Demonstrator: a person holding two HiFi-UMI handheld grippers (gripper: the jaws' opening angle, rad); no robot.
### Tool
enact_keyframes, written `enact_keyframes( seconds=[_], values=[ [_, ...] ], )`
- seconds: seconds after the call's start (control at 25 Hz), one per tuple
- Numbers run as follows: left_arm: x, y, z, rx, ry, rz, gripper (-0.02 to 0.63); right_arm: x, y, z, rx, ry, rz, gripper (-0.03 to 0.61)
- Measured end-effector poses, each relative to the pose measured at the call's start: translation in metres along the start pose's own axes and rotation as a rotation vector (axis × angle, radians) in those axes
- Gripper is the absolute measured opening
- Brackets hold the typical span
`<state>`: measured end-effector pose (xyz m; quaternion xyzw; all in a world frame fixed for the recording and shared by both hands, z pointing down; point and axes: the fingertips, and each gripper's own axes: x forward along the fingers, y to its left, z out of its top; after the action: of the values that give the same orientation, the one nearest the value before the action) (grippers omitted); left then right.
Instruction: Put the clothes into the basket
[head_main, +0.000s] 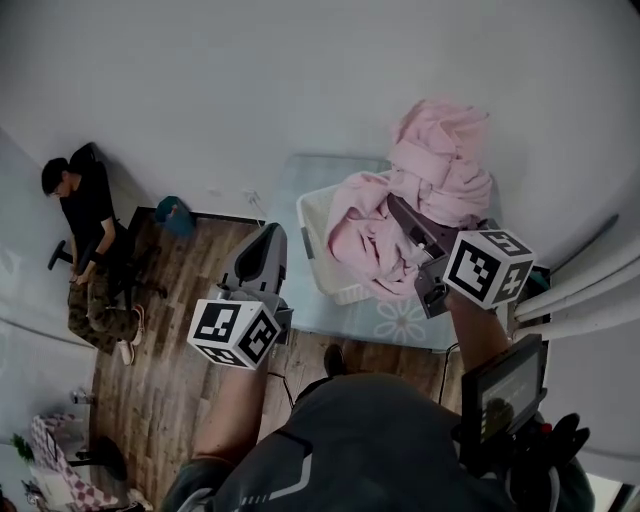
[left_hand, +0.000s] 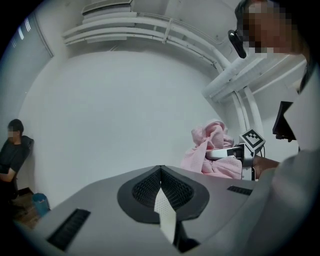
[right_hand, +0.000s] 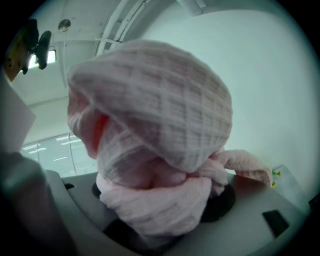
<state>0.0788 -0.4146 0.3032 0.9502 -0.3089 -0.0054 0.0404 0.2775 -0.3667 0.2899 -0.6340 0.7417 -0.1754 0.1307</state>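
Head view: pink clothes bunched over white basket.

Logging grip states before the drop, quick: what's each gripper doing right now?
Left gripper: closed, holding nothing.
Right gripper: closed on the bunched pink garment, above the white basket.

A person in black sits by the white wall, above the wooden floor to my left, with a teal object close by. Ahead of me a pale bench bears a flower print. A small screen hangs at my right side.
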Motion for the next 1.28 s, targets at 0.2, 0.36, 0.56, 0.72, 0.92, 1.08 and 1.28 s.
enact_keyframes(
  seconds=[0.2, 0.36, 0.56, 0.72, 0.92, 1.08, 1.28],
  values=[
    [0.042, 0.043, -0.005, -0.014, 0.025, -0.022, 0.009, 0.06, -0.029, -0.017, 0.124, 0.043, -0.075, 0.347],
    [0.063, 0.079, -0.008, -0.026, 0.04, -0.026, 0.009, 0.098, -0.051, -0.036, 0.237, 0.071, -0.154, 0.347],
    [0.08, 0.099, -0.027, -0.049, 0.075, -0.035, 0.009, 0.117, -0.08, -0.073, 0.364, 0.112, -0.252, 0.345],
    [0.094, 0.114, -0.045, -0.055, 0.113, -0.04, 0.009, 0.128, -0.103, -0.105, 0.476, 0.146, -0.327, 0.345],
    [0.104, 0.134, -0.073, -0.081, 0.167, -0.037, 0.009, 0.134, -0.129, -0.149, 0.58, 0.198, -0.43, 0.345],
    [0.111, 0.141, -0.091, -0.108, 0.2, -0.045, 0.009, 0.14, -0.146, -0.174, 0.671, 0.217, -0.512, 0.345],
    [0.118, 0.147, -0.104, -0.13, 0.226, -0.064, 0.009, 0.145, -0.162, -0.203, 0.759, 0.246, -0.609, 0.345]
  ],
)
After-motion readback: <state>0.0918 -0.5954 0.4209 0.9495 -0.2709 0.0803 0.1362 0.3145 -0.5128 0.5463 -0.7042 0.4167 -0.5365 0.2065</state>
